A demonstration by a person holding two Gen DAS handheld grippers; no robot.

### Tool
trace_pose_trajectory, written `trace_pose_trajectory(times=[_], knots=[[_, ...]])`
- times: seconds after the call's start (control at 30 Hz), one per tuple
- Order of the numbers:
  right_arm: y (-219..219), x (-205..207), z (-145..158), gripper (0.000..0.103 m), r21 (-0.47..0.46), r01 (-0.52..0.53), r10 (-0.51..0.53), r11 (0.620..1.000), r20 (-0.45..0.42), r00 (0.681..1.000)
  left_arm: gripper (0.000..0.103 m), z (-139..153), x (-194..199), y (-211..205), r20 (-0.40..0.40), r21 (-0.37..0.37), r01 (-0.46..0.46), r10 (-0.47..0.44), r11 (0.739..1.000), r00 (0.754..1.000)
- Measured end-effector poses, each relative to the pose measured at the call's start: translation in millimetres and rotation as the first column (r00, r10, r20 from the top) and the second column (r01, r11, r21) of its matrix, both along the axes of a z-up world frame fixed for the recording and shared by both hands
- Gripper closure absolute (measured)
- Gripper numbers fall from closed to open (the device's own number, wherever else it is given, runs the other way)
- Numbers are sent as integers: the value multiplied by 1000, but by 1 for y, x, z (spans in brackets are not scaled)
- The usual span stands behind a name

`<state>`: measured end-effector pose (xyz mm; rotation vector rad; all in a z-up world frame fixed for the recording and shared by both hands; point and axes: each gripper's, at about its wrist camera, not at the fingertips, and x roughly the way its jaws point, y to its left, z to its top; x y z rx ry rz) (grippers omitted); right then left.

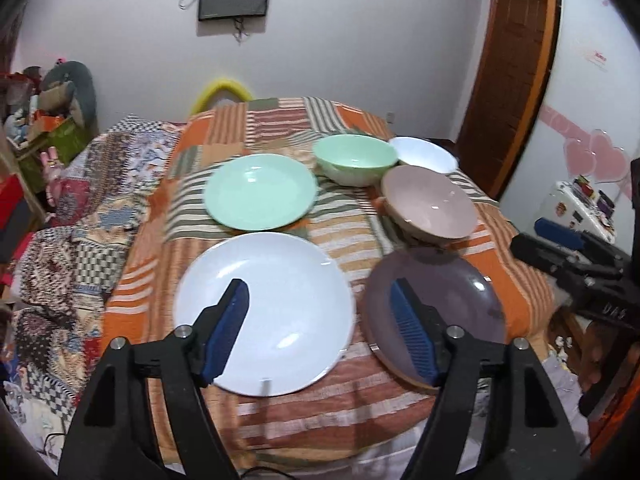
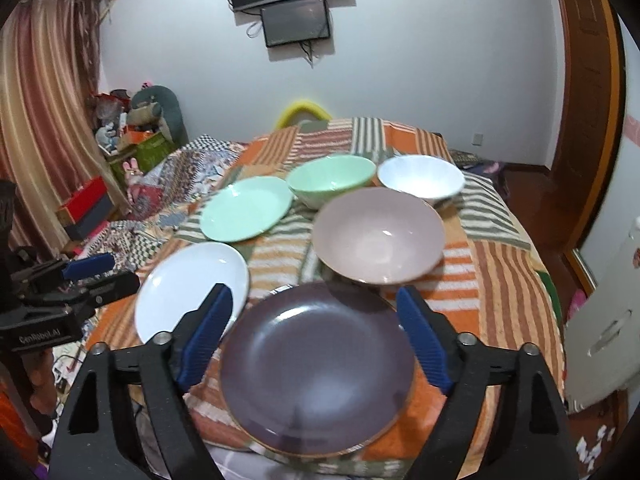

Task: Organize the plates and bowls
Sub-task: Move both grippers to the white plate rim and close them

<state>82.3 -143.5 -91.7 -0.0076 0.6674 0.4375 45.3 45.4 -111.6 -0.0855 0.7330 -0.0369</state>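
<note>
Six pieces of tableware lay spread on a bed covered by an orange, green and cream striped patchwork blanket point(image 2: 472, 280) as I held both tools above its near edge.

My left gripper point(image 1: 320, 326) stood with its blue-padded jaws wide apart and nothing between them; beyond it lay a round white plate point(image 1: 276, 312) flat on the blanket. My right gripper point(image 2: 316, 336) was likewise spread wide and empty, poised over a round dark purple plate point(image 2: 316, 368) that rested at the bed's near edge, just beside the white plate.

Farther back, a round mint-green plate point(image 1: 260, 190) lay behind the white one. To its right sat a mint-green bowl point(image 1: 354, 158), upright, with a white bowl point(image 2: 420, 178) just beside it at the far right. A dusty-pink bowl point(image 2: 378, 234) stood in front of those two, directly behind the purple plate, tilted slightly on the soft bedding; whether it touched the purple plate's rim I could not tell.

A dark wall-mounted screen point(image 2: 296, 24) hung on the white wall beyond the bed, and a wooden door point(image 2: 584, 80) stood at the right.
</note>
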Motion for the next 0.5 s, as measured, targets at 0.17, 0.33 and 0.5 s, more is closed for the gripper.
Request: trace_pose_trajectory(times=[0.17, 0.33, 0.5], knots=[[24, 7, -3, 19, -5, -43, 43, 999, -4, 999, 26, -6, -9, 28, 0, 28, -56, 56, 998, 998], [47, 15, -11, 19, -15, -79, 79, 997, -20, 997, 26, -20, -10, 57, -27, 18, -109, 109, 994, 994], [67, 25, -24, 19, -29, -107, 105, 994, -52, 993, 26, -41, -5, 86, -72, -5, -152, 152, 988, 986]])
